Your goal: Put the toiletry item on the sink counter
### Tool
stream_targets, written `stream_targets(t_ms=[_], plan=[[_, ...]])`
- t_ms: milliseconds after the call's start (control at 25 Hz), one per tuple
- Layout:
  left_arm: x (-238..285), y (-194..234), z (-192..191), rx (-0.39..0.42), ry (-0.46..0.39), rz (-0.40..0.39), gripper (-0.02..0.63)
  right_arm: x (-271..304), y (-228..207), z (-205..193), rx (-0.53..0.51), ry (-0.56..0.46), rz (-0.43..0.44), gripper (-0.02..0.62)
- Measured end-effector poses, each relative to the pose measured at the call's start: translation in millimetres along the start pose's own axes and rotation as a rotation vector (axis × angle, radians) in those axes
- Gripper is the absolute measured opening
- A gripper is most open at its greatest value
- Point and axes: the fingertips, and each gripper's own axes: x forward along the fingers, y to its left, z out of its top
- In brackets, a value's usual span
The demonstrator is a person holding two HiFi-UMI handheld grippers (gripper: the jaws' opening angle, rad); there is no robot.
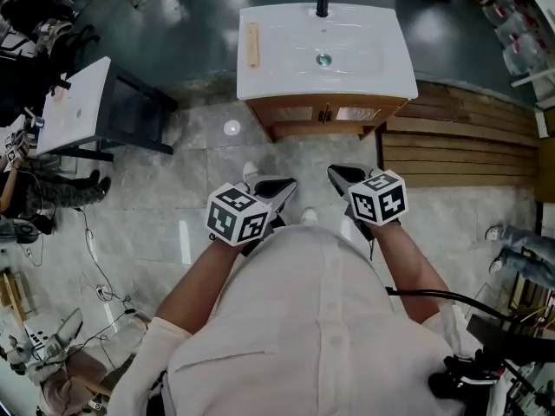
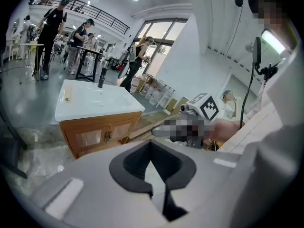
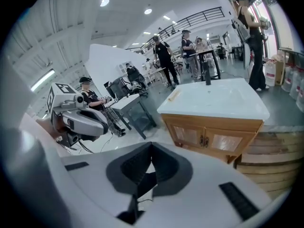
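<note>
Head view: found slim tan toiletry item (image 1: 253, 44) lying along left edge of sink counter (image 1: 381, 72). Judged light, stiff; best pinched mid-length across narrow width. Noted left gripper (image 1: 276, 187) and right gripper (image 1: 346, 178) jaws together, empty.

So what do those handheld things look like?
The left claw and right claw are pale grey with dark inner pads; each carries a white cube with black square markers. A black cable trails beside the right one. The shirt is white.
</note>
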Motion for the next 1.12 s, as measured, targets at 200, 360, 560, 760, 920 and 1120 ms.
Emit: stream_targets(t_ms=[200, 360, 560, 760, 920, 1120], plan=[[7, -8, 1, 0.009, 0.009, -0.007, 0.006, -13, 0, -7, 0.008, -0.014, -0.001, 0.005], [12, -14, 6, 0.028, 0.008, -0.022, 0.006, -18, -1, -9, 0.015, -0.024, -0.009, 0.005], [12, -14, 9, 0.044, 0.009, -0.021, 0.006, -17, 1, -3, 0.000, -0.035, -0.010, 0.005], [12, -10, 9, 0.033, 0.008, -0.015, 0.006, -14, 1, 1, -0.005, -0.037, -0.004, 0.005], [13, -4, 8, 0.028, 0.009, -0.014, 0.006, -8, 0, 3, -0.001, -0.041, -0.002, 0.005], [13, 6, 16, 0.030, 0.002, -0.017, 0.006, 4, -3, 14, -0.008, -0.044, -0.008, 0.005]])
